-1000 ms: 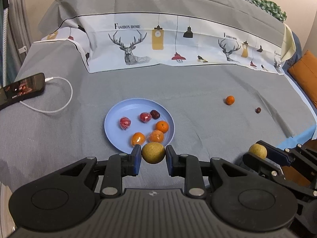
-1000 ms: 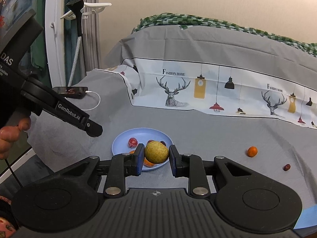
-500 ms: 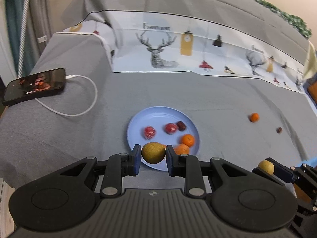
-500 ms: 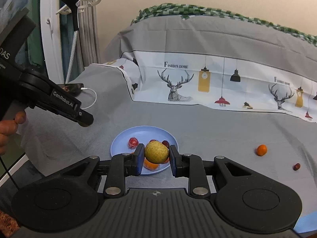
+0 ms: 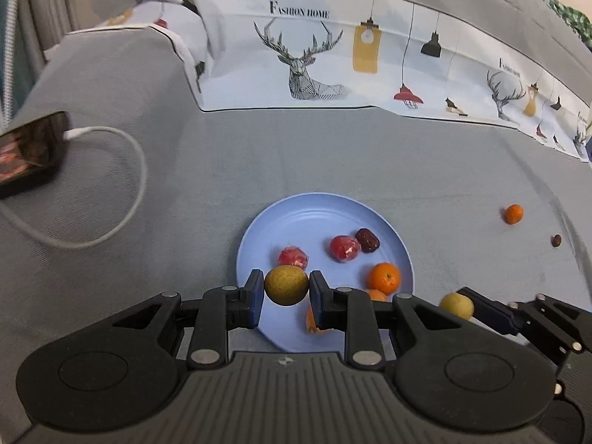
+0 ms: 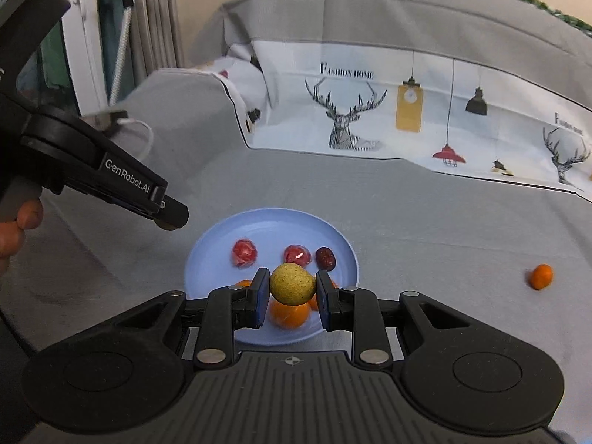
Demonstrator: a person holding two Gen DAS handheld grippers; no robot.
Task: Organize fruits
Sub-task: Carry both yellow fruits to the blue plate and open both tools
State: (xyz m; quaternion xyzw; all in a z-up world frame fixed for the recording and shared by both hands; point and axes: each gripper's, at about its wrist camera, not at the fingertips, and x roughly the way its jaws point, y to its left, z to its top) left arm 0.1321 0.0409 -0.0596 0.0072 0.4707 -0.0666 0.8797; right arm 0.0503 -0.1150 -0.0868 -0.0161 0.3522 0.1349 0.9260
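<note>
My left gripper (image 5: 286, 288) is shut on a yellow-green round fruit (image 5: 286, 285), just over the near left rim of the blue plate (image 5: 318, 211). My right gripper (image 6: 292, 290) is shut on a second yellow-green fruit (image 6: 292, 283) above the plate's (image 6: 266, 222) near half; the same gripper with its fruit (image 5: 456, 305) shows at the lower right of the left wrist view. On the plate lie two red wrapped fruits (image 5: 345, 248), a dark date (image 5: 367, 239) and oranges (image 5: 384, 277). The right gripper partly hides one orange (image 6: 288, 316).
A small orange (image 5: 513, 214) and a dark date (image 5: 556, 240) lie loose on the grey bedsheet to the right of the plate. A phone (image 5: 26, 155) with a white cable (image 5: 122, 199) sits at the left. A deer-print cloth (image 5: 333, 59) covers the back.
Both grippers have come forward and down toward the plate, each still holding its fruit. The plate now looms larger and lies directly beneath the fingertips.
</note>
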